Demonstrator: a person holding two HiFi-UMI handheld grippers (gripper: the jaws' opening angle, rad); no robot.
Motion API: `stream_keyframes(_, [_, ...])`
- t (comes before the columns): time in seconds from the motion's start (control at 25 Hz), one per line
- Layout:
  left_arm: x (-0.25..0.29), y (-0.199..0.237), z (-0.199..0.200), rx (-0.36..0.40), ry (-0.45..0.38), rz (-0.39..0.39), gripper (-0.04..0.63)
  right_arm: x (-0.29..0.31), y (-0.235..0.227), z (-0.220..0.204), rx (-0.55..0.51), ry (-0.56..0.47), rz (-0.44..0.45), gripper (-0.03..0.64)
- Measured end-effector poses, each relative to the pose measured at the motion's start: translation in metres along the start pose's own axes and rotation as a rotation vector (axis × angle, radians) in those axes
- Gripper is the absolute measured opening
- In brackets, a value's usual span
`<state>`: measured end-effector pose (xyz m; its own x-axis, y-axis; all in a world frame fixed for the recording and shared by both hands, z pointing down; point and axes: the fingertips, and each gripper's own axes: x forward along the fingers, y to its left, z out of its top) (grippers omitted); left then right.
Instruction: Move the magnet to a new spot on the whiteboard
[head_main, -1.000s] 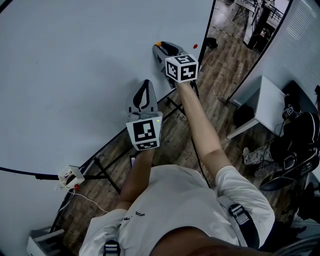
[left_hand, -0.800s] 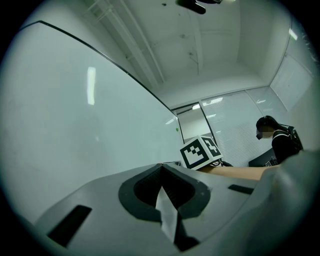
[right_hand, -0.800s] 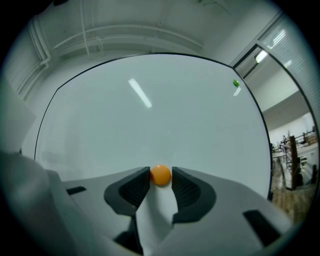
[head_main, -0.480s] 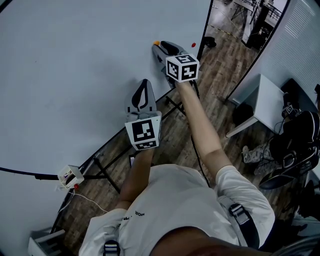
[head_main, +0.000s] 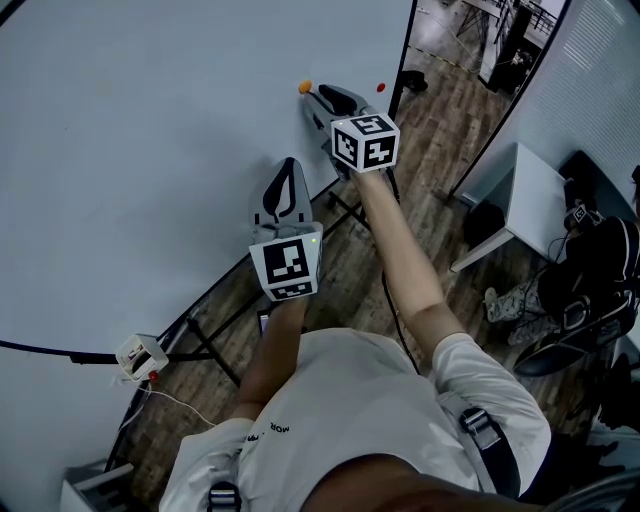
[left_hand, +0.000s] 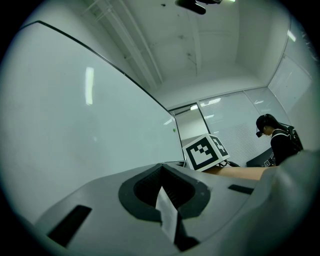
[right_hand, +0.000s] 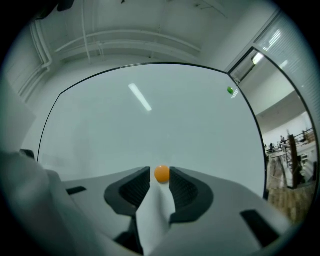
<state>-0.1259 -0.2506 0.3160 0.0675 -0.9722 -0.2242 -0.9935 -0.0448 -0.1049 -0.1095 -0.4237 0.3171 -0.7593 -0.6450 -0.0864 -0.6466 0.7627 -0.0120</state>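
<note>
A small orange magnet (head_main: 304, 87) sits against the whiteboard (head_main: 150, 150) at the tips of my right gripper (head_main: 315, 92). In the right gripper view the orange magnet (right_hand: 161, 173) lies between the two dark pads (right_hand: 137, 187), which close against its sides, so that gripper (right_hand: 160, 177) is shut on it. My left gripper (head_main: 290, 166) hangs lower, near the board's bottom edge, shut with nothing in it. In its own view the left gripper (left_hand: 161, 168) has its jaws meeting, and the right gripper's marker cube (left_hand: 205, 152) shows beyond.
A red magnet (head_main: 380, 87) sits near the board's right edge, and a green one (right_hand: 230, 90) shows in the right gripper view. The board's stand legs (head_main: 215, 330), a white table (head_main: 515, 210), bags (head_main: 585, 300) and a person (left_hand: 280, 140) are on the wooden floor.
The orange magnet shows more fully at the right gripper's tips than before. The head view has shifted slightly. The left gripper has stayed in place.
</note>
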Motion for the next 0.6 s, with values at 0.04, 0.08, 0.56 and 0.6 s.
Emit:
stream_keyframes(0.04, [0.000, -0.001, 0.000, 0.001, 0.000, -0.001, 0.003, -0.003, 0.001, 0.001, -0.001, -0.006, 0.001, 0.125])
stream_keyframes(0.08, [0.000, -0.001, 0.001, 0.002, 0.000, -0.003, 0.003, -0.006, 0.001, 0.003, -0.001, -0.014, 0.000, 0.118])
stream_keyframes(0.56, [0.006, -0.009, -0.001, 0.006, 0.001, -0.017, 0.003, -0.032, 0.004, 0.015, 0.008, -0.045, -0.013, 0.052])
stream_keyframes(0.6, [0.006, -0.009, -0.001, 0.006, 0.000, -0.017, 0.003, -0.035, 0.006, 0.016, 0.006, -0.049, -0.012, 0.049])
